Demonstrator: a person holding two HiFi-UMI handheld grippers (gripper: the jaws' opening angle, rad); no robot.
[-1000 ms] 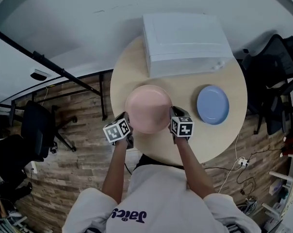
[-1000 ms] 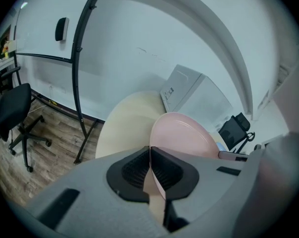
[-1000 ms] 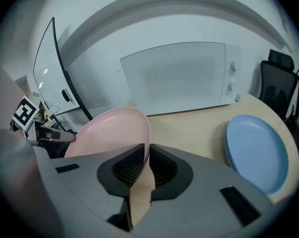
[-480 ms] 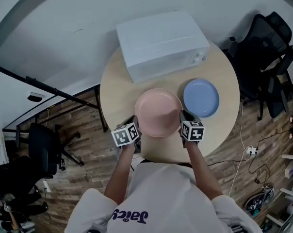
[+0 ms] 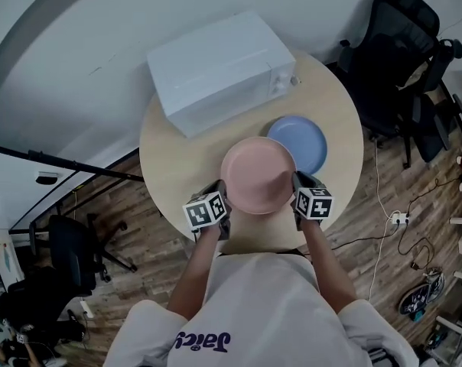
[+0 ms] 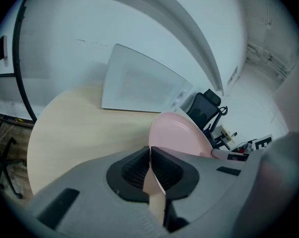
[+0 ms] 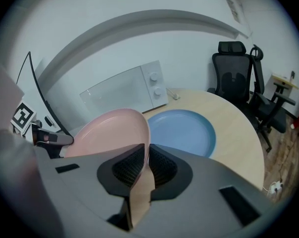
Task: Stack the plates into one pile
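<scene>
Held plate (image 5: pixel 258 174) spans left gripper (image 5: pixel 222 198) to right gripper (image 5: pixel 295 189). Second plate (image 5: pixel 306 139) on table (image 5: pixel 177 167) just ahead of right gripper, microwave (image 5: pixel 216 71) beyond.

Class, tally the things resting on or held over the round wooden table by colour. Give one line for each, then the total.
pink round plate: 1
blue round plate: 1
white microwave oven: 1
Total: 3
</scene>
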